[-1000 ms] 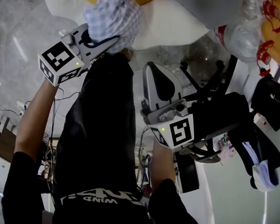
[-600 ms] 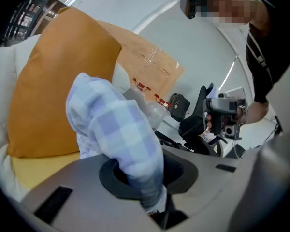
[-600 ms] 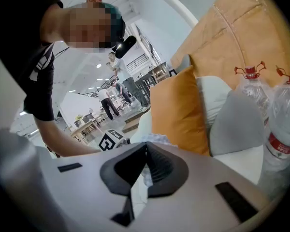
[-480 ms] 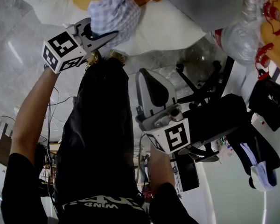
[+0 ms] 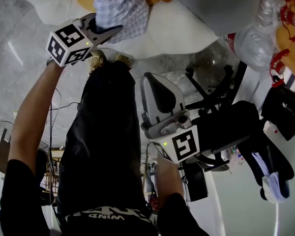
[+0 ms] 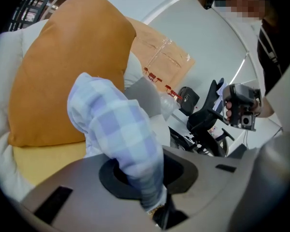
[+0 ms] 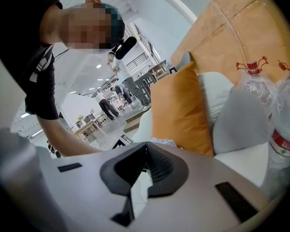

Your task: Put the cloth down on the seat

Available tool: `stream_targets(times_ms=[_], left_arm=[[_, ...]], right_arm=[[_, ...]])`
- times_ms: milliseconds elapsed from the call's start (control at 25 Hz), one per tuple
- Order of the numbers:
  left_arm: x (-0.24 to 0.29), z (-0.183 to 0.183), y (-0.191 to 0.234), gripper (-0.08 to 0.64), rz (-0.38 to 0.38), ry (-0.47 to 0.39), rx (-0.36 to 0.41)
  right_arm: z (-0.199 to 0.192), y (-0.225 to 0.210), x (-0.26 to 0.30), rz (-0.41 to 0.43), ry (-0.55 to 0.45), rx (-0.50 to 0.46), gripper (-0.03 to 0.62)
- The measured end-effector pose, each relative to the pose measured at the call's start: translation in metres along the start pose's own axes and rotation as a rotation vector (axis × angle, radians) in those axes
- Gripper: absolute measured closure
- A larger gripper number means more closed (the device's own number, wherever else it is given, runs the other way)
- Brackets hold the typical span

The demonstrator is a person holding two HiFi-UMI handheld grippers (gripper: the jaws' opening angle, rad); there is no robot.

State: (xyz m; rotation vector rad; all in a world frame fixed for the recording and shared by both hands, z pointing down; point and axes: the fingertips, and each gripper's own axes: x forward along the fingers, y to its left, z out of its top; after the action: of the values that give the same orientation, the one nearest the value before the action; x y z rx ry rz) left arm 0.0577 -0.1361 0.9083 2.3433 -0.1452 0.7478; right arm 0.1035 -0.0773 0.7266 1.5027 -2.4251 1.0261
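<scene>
Jaws, left gripper (image 5: 111,32), clamp cloth (image 5: 122,9) by white seat (image 5: 177,28).

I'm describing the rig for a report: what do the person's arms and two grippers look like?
The left gripper and right gripper are pale grey plastic with black-lined fingers. Each carries a white cube with black square markers and a small green light. The person wears short black sleeves.

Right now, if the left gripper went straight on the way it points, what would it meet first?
Likely the orange cushion, behind the checked cloth that the left gripper holds; depth is unclear, so the grey cushion beside it is possible.
</scene>
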Motion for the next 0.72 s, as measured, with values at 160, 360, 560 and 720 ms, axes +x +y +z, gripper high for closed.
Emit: stream_targets(times_ms=[160, 360, 560, 720], left_arm=[[-0.012, -0.015, 0.017, 0.483, 0.044, 0.023, -0.027], [-0.024, -0.03, 0.039, 0.483, 0.101, 0.043, -0.053], [-0.025, -0.043, 0.06, 0.483, 0.159, 0.073, -0.078], [-0.027, -0.055, 0.078, 0.483, 0.22, 0.096, -0.12]], right_arm=[[0.0, 0.0, -0.001, 0.001, 0.005, -0.001, 0.572], [0.0, 0.0, 0.001, 0.005, 0.01, -0.008, 0.571], [-0.004, 0.002, 0.005, 0.009, 0.019, -0.002, 0.571], [-0.007, 0.005, 0.008, 0.015, 0.026, 0.004, 0.571]])
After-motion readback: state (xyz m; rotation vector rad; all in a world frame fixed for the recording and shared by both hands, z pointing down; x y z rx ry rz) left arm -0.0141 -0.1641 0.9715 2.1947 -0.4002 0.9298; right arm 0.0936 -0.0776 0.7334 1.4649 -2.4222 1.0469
